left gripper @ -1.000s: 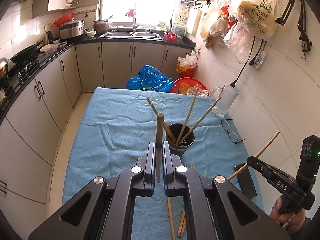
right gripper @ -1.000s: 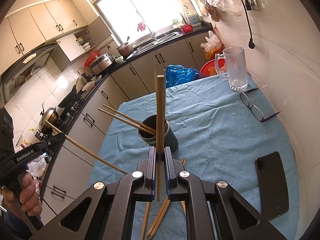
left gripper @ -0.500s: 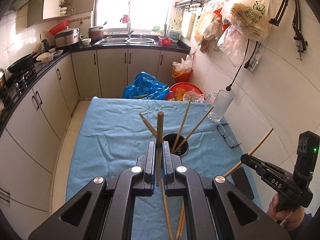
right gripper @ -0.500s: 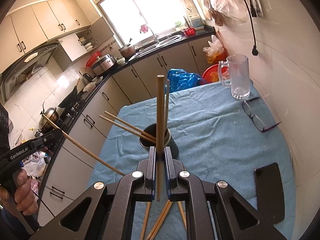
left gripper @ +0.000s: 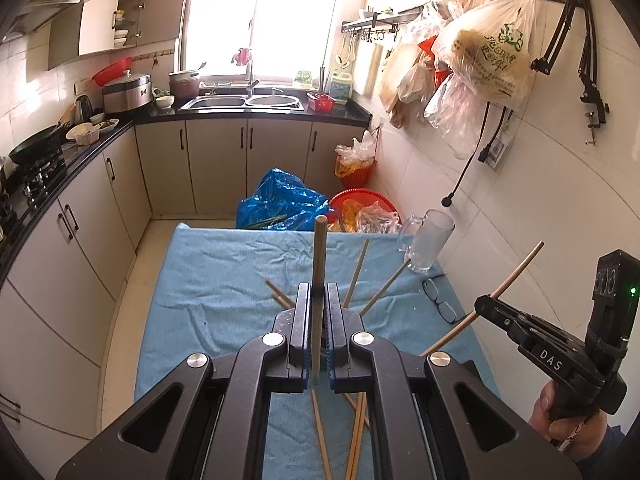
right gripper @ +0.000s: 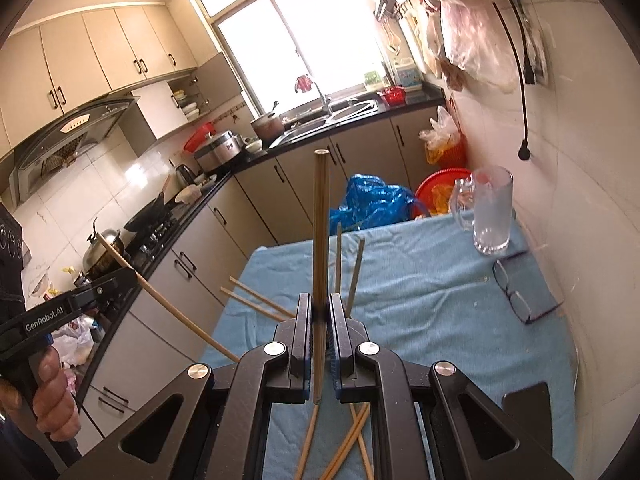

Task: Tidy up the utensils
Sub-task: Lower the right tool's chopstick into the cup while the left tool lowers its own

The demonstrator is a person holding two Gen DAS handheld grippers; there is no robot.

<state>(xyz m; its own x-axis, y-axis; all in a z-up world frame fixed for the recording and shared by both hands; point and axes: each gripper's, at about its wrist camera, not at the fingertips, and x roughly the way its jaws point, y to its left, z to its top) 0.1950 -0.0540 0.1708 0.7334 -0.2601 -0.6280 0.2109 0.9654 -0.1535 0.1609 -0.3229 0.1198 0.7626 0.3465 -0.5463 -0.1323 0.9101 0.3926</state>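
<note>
My left gripper (left gripper: 319, 292) is shut on a wooden chopstick (left gripper: 320, 248) that stands upright between its jaws, above the blue cloth (left gripper: 208, 280). Behind the jaws, several chopsticks (left gripper: 357, 270) fan out; the holder they stand in is hidden. My right gripper (right gripper: 320, 300) is shut on another upright chopstick (right gripper: 321, 216), with the same fan of chopsticks (right gripper: 260, 300) behind it. Each gripper shows in the other's view: the right gripper (left gripper: 484, 306) at the right with its chopstick (left gripper: 516, 276), the left gripper (right gripper: 124, 278) at the left with its own chopstick (right gripper: 172, 314). Loose chopsticks (right gripper: 344, 440) lie on the cloth below.
A glass mug (right gripper: 490, 212) and a pair of glasses (right gripper: 520, 292) sit by the tiled wall on the right. A black flat slab (right gripper: 524, 404) lies near the table's right edge. Kitchen cabinets (left gripper: 80, 220) run along the left, with a blue bag (left gripper: 280, 200) beyond the table.
Both grippers have risen with their chopsticks still clamped. The dark holder, seen earlier ahead of the jaws, has slipped out of sight behind them.
</note>
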